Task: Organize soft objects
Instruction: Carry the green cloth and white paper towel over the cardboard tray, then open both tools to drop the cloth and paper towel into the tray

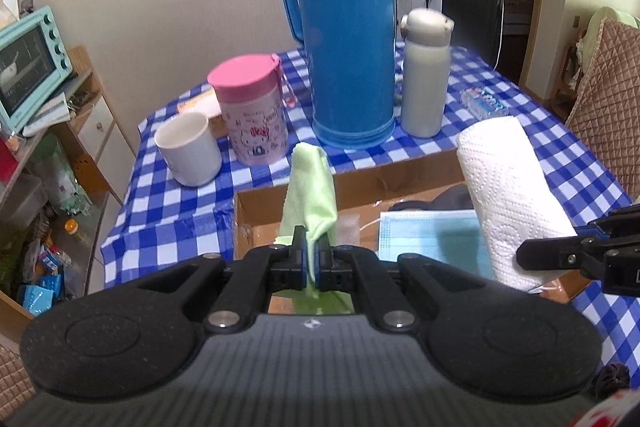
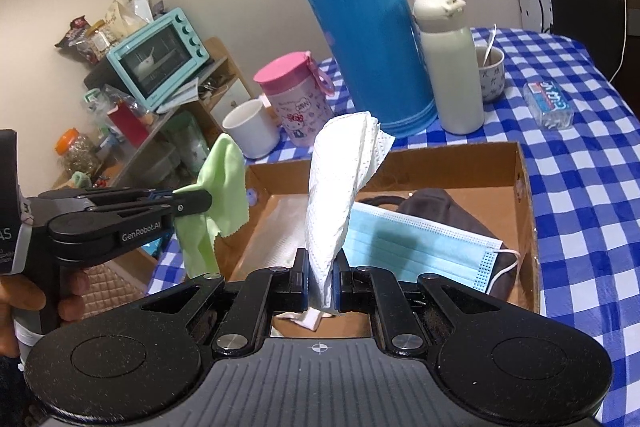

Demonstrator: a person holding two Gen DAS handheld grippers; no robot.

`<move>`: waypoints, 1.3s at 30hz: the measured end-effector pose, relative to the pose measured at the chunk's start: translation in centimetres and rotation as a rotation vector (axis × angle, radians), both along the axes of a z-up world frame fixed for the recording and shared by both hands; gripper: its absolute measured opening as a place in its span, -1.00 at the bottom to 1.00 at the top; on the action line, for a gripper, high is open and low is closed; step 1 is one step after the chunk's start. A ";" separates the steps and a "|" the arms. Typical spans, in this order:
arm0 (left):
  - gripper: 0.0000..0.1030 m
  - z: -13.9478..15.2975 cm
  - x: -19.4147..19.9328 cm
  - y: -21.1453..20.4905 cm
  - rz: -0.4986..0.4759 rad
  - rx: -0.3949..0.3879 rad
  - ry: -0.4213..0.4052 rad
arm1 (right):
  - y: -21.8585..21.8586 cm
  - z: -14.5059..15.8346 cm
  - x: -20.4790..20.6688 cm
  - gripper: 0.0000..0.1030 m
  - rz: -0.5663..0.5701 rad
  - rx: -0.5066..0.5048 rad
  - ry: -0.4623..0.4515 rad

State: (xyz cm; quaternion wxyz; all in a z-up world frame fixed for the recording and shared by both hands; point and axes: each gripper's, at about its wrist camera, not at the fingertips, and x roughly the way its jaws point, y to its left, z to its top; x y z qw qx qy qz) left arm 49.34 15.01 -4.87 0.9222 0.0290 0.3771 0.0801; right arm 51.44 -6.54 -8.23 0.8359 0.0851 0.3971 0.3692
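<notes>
My left gripper point(image 1: 313, 247) is shut on a light green cloth point(image 1: 310, 187) and holds it above the left end of an open cardboard box point(image 1: 400, 175); the cloth also shows in the right wrist view point(image 2: 224, 183). My right gripper point(image 2: 320, 267) is shut on a folded white paper towel point(image 2: 340, 187) and holds it over the box point(image 2: 524, 211); the towel also shows in the left wrist view point(image 1: 508, 195). In the box lie a blue face mask point(image 2: 420, 247) and a dark grey soft item point(image 2: 440, 207).
The box sits on a blue-and-white checked tablecloth point(image 2: 580, 187). Behind it stand a tall blue thermos point(image 2: 360, 27), a white bottle point(image 2: 452, 67), a pink-lidded cup point(image 2: 300, 95), a white mug point(image 2: 250, 127), a small cup with spoon point(image 2: 490, 71) and a tissue pack point(image 2: 550, 105). Cluttered shelves stand left.
</notes>
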 end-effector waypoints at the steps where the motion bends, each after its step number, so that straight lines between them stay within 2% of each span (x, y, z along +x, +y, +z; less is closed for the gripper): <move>1: -0.87 -0.3 0.3 0.2 0.006 -0.002 0.008 | 0.0 -0.3 0.2 -0.79 0.000 -0.002 0.005; 2: -0.80 -0.7 0.5 0.3 0.012 -0.005 0.017 | 0.1 -0.5 0.4 -0.79 -0.001 -0.005 0.010; 3: -0.60 -1.0 0.8 0.5 0.011 -0.015 0.027 | 0.1 -0.7 0.5 -0.79 -0.002 -0.007 0.016; 6: -0.39 -1.6 1.2 0.8 0.007 -0.028 0.043 | 0.2 -1.1 0.8 -0.78 -0.001 -0.011 0.025; 15: -0.37 -2.1 1.1 0.9 -0.010 -0.037 0.067 | 1.0 -1.7 0.9 -0.78 0.022 -0.023 0.044; 19: -0.37 -2.0 0.8 1.0 -0.011 -0.043 0.075 | 1.3 -1.4 0.7 -0.76 0.018 -0.010 0.023; 20: -0.36 -2.0 0.8 0.9 -0.012 -0.044 0.075 | 1.4 -1.3 0.7 -0.59 0.021 -0.007 0.013; 21: -0.32 -1.9 0.7 0.9 -0.012 -0.045 0.076 | 1.5 -1.2 0.6 -0.24 0.013 -0.011 -0.005; 22: -0.31 -1.8 0.6 0.9 -0.013 -0.047 0.077 | 1.7 -1.1 0.5 0.03 -0.002 -0.023 -0.024; 23: -0.28 -1.8 0.5 1.0 -0.012 -0.049 0.076 | 1.8 -1.0 0.4 0.44 -0.025 -0.041 -0.046; 25: -0.24 -1.7 0.2 1.0 -0.009 -0.055 0.077 | 1.7 -1.0 0.2 0.48 -0.044 -0.058 -0.072; 29: -0.18 -1.5 -0.5 0.7 -0.016 -0.057 0.079 | 1.3 -1.2 0.0 0.48 -0.033 -0.085 -0.052; 32: -0.05 -1.4 -0.9 0.6 -0.016 -0.059 0.083 | 1.0 -1.2 -0.3 0.48 -0.032 -0.107 -0.052; 39: -0.04 -0.9 -1.9 0.1 -0.025 -0.061 0.081 | 0.2 -1.0 -1.0 0.48 -0.041 -0.124 -0.051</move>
